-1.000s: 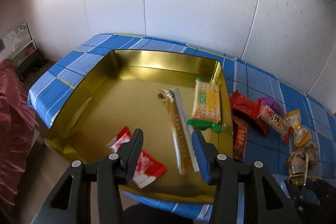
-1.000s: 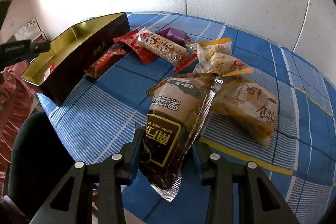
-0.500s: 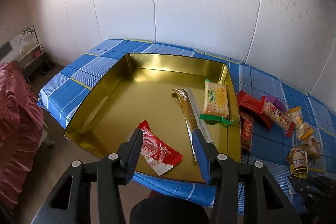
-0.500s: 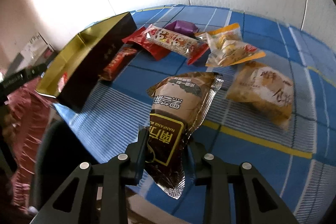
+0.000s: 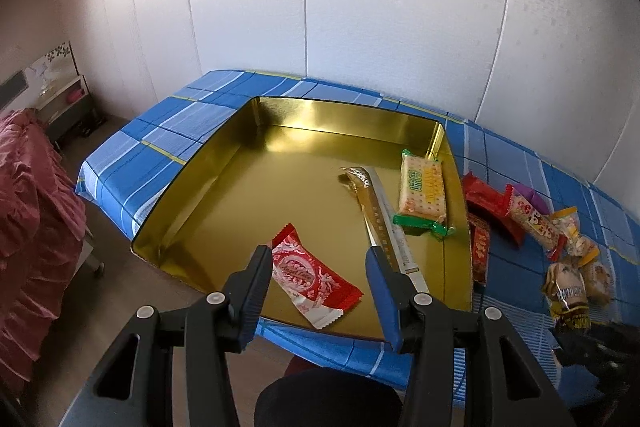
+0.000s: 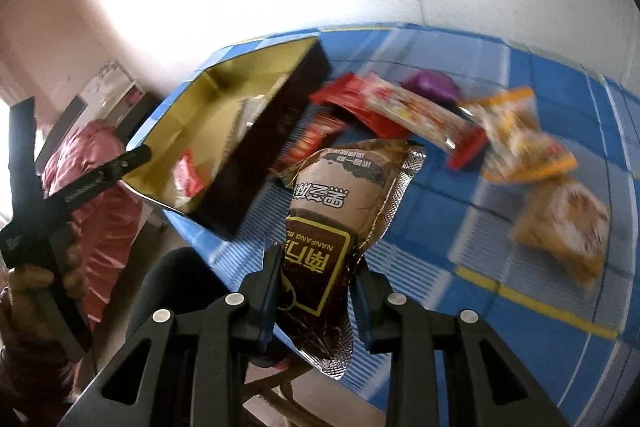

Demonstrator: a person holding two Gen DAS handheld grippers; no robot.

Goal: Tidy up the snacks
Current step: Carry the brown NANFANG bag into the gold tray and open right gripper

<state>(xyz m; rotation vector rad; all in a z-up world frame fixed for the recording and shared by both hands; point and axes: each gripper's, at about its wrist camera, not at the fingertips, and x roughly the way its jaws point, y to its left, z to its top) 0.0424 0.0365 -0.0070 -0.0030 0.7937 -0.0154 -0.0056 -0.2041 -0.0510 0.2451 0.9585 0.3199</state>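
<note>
Right gripper (image 6: 316, 279): fingers clamped on the lower end of the brown pack (image 6: 340, 211), which is held off the cloth, with the tin at about 10 o'clock from it.
Left gripper (image 5: 316, 291): fingers wide, nothing between them, poised above the near edge of the tin (image 5: 240, 155).
Brown pack: judged light and soft; crinkly foil film with a silver crimped seam, likely slippery, contents possibly crushable. Best held by the flat sealed end, as now, and not squeezed at the bulge.
Tin: rigid, shallow, rectangular, mirror-gold inside, dark outside.
In tin: red sachet (image 5: 308, 275) at 6 o'clock; gold stick (image 5: 380, 211) and cracker pack (image 5: 422, 187) toward 3 o'clock.
Loose snacks (image 6: 512, 131): glossy film bags in red, orange and purple, on the cloth at 1 to 3 o'clock of the brown pack; blurred.
Cloth (image 5: 160, 147): blue check, woven, matte.
</note>
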